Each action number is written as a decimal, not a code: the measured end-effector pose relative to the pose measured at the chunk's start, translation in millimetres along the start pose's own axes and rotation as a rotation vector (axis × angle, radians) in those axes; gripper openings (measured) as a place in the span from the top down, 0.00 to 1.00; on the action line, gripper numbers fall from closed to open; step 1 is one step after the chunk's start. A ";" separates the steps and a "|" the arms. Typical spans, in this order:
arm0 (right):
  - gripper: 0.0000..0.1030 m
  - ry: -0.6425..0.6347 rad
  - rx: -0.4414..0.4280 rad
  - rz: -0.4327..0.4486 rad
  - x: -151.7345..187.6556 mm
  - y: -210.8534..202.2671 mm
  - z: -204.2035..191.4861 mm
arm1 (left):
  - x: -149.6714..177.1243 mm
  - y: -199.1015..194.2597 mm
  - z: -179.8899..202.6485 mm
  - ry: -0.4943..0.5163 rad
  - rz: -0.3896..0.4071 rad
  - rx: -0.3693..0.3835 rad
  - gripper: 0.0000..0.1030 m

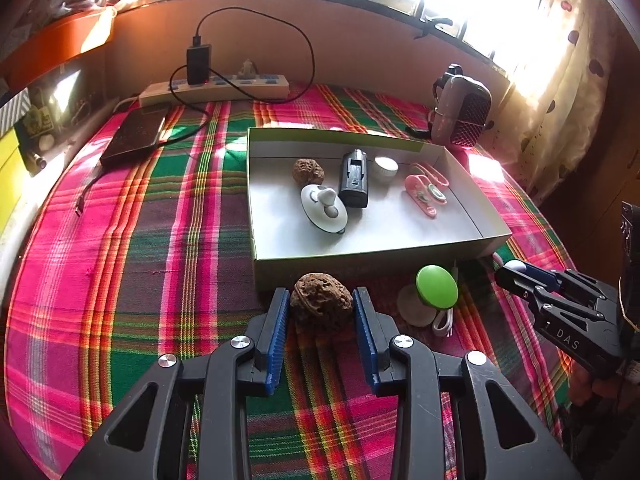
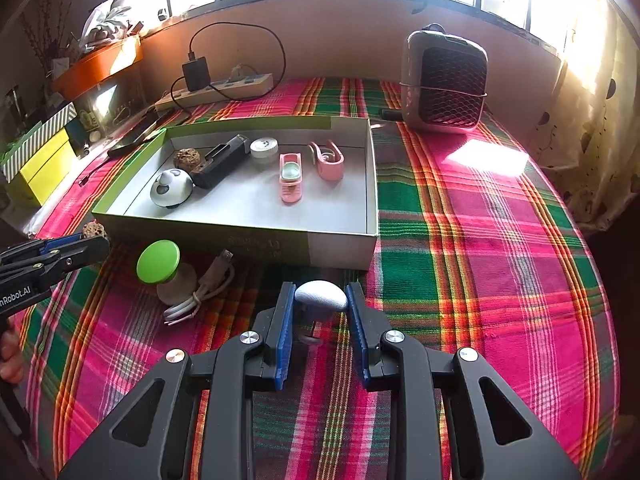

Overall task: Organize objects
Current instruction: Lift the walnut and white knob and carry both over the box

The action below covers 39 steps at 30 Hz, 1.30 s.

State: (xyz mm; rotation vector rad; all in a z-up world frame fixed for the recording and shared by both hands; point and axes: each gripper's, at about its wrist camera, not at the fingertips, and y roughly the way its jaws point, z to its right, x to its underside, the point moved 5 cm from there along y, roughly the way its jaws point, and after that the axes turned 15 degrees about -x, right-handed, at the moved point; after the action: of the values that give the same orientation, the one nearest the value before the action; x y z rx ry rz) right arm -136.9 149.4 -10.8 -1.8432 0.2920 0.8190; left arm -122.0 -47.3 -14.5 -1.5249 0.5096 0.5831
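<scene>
A shallow open box (image 1: 360, 258) (image 2: 344, 246) on the plaid cloth holds a walnut (image 1: 307, 172), a white round gadget (image 1: 323, 208), a black block (image 1: 354, 178), a white cap (image 1: 386, 168) and pink clips (image 1: 426, 194). My left gripper (image 1: 321, 304) is shut on a second walnut (image 1: 321, 306), in front of the box. My right gripper (image 2: 320, 300) is shut on a white egg-shaped object (image 2: 320, 298), near the box's front wall. A green-capped mushroom toy (image 1: 436, 286) (image 2: 158, 261) and a coiled white cable (image 2: 200, 292) lie between the grippers.
A small heater (image 2: 444, 88) stands at the back right. A power strip with a charger (image 1: 216, 88) and a dark phone (image 1: 136, 134) lie at the back left. Shelves with boxes (image 2: 40, 160) line the left edge. A curtain (image 1: 560, 100) hangs on the right.
</scene>
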 end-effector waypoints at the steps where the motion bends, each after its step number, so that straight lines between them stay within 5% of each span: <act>1: 0.74 -0.002 0.000 0.003 -1.3 -1.5 -0.5 | -1.1 -1.8 1.1 0.004 0.005 0.001 0.71; 17: 0.74 -0.037 -0.004 0.051 -36.6 -12.5 -3.0 | -32.7 -7.2 22.0 0.050 0.046 0.041 0.71; 39: 0.74 -0.043 0.015 -0.016 -67.8 45.1 16.9 | -60.6 42.6 54.0 0.121 -0.012 0.056 0.71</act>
State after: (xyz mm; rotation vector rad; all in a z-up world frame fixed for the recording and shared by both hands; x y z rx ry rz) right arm -218.2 133.8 -2.7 -1.8094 0.2553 0.8418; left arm -198.5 2.9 -8.6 -1.5149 0.6045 0.4653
